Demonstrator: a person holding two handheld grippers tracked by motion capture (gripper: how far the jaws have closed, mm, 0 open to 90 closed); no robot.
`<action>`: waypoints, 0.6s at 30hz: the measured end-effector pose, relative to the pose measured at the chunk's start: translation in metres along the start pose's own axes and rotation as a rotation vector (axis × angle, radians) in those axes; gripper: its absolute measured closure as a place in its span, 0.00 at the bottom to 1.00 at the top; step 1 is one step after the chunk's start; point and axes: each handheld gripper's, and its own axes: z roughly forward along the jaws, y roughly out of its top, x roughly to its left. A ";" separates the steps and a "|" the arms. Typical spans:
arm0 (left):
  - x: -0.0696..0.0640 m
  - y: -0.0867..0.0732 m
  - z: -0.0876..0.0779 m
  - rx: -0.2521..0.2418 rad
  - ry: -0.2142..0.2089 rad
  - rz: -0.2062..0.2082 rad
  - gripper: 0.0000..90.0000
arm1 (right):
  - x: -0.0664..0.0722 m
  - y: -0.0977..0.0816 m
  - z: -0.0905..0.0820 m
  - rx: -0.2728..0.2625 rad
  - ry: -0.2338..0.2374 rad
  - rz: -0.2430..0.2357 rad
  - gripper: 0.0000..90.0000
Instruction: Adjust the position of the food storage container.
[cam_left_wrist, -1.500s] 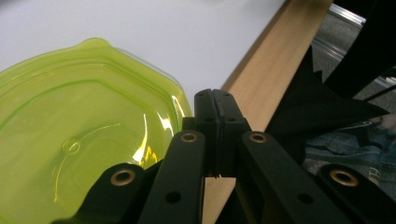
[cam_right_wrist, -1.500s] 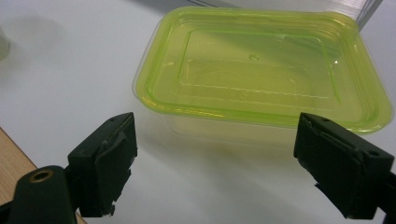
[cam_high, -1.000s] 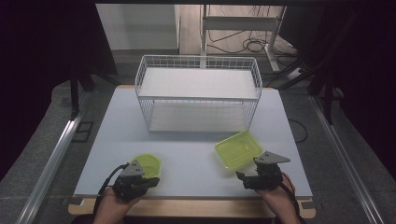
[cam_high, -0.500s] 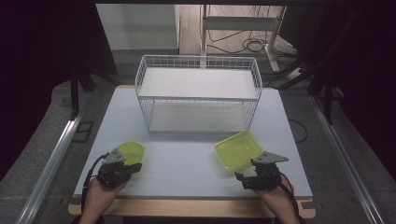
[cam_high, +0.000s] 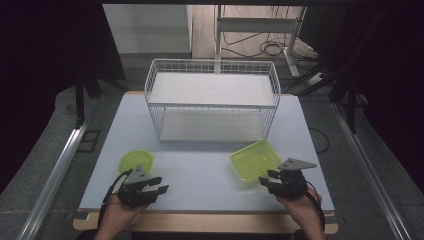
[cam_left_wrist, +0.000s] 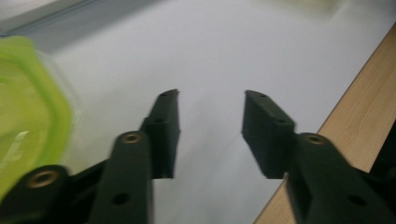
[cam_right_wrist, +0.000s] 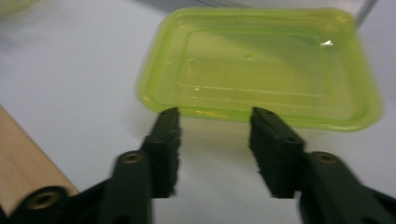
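Note:
A round green container (cam_high: 136, 161) sits on the white table (cam_high: 200, 175) at the front left; its rim fills the left edge of the left gripper view (cam_left_wrist: 28, 102). My left gripper (cam_high: 160, 184) (cam_left_wrist: 210, 100) lies just in front of it, pointing right. Its jaws have just been opening and nothing is between them. A rectangular green container (cam_high: 255, 160) (cam_right_wrist: 261, 65) lies at the front right. My right gripper (cam_high: 266, 178) (cam_right_wrist: 215, 114) points at its near rim. Its jaws have just been closing and stand apart just short of the rim, gripping nothing.
A white wire basket (cam_high: 212, 100) stands across the back middle of the table. The wooden front edge (cam_high: 210, 220) runs just behind both hands. A metal rail (cam_high: 60, 170) runs along the floor at the left.
The left gripper carried the round container to the left, let go of it and drew back towards the front edge. The right gripper's jaws have narrowed in place.

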 end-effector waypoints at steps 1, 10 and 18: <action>-0.001 0.000 0.001 0.000 -0.006 0.001 0.55 | -0.003 0.001 -0.001 0.002 0.003 -0.001 0.75; -0.006 -0.001 0.008 -0.002 -0.040 0.001 0.27 | -0.034 0.020 0.001 0.011 -0.057 -0.015 0.99; -0.010 -0.003 0.010 -0.003 -0.022 0.040 0.22 | -0.060 0.042 0.013 0.012 -0.116 0.015 0.99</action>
